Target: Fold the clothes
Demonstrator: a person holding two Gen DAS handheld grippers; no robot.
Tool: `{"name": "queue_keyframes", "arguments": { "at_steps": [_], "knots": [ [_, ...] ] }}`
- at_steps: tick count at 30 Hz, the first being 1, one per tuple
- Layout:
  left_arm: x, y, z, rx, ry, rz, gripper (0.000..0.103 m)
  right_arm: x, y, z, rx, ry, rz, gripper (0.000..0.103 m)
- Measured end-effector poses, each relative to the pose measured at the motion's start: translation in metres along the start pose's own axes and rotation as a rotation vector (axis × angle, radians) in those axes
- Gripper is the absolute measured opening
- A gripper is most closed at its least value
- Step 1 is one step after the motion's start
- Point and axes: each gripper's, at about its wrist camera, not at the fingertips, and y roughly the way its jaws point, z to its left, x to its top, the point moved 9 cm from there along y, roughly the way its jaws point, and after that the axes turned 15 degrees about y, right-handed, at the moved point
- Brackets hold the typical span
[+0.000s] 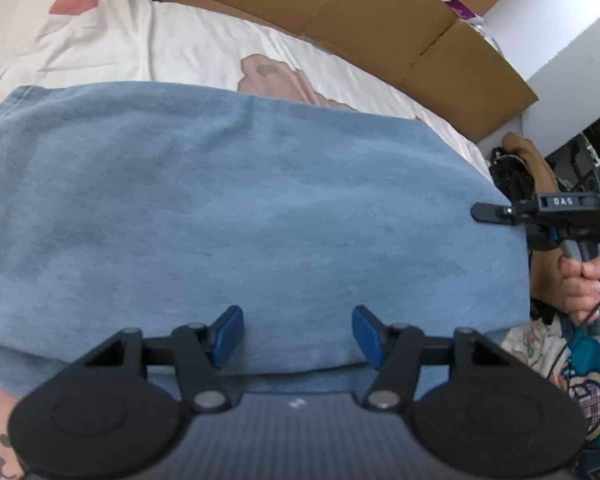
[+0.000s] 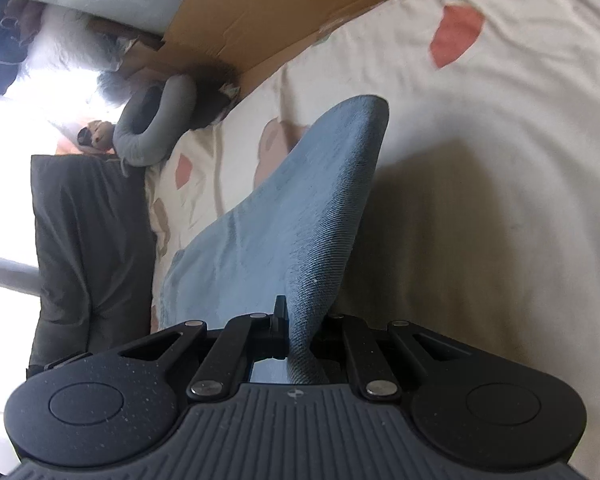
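In the left wrist view, our left gripper point(image 1: 298, 334) sits at the bottom centre of the frame with its blue pads point(image 1: 229, 334) standing apart and nothing between them; they hover just over the near part of the blue garment point(image 1: 236, 200). That garment fills the middle of the frame as one broad, mostly smooth panel lying on the patterned bedsheet point(image 1: 148, 40), which shows across the upper left. A cardboard box point(image 1: 380, 20) runs along the upper right. At the right edge we see our right gripper point(image 1: 488, 213), its dark tip at the garment's right border, with the hand point(image 1: 584, 284) holding its handle below it.

In the right wrist view, the right gripper point(image 2: 298, 332) at the bottom centre is clamped tight on a fold of the blue garment point(image 2: 300, 208), which rises from the jaws as a raised ridge toward the upper middle of the frame and casts a shadow on the bedsheet point(image 2: 500, 120) to its right. A grey neck pillow point(image 2: 156, 124) lies at the upper left beside the cardboard box point(image 2: 280, 12), and a dark cushion point(image 2: 88, 248) fills the left side.

We judge the folding to be partway: one edge is lifted and in hand, seemingly to be carried across the panel. That fold is not yet laid flat, and further folds and smoothing look to be left.
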Motion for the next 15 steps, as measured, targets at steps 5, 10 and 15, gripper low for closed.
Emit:
{"name": "queue_keyframes", "arguments": {
  "at_steps": [5,10,15],
  "knots": [
    [-0.004,-0.004,-0.003,-0.031,0.009,-0.004,0.063,0.018,-0.018,-0.012,-0.025,0.003,-0.038,0.005],
    [-0.003,-0.014,-0.001,-0.019,0.025,-0.013,0.062,0.024,-0.011,-0.042,-0.017,0.078,-0.013,0.005],
    [0.003,-0.015,0.000,0.006,0.024,-0.014,0.061,0.023,-0.006,-0.058,-0.046,0.086,0.007,0.016]
  ]
}}
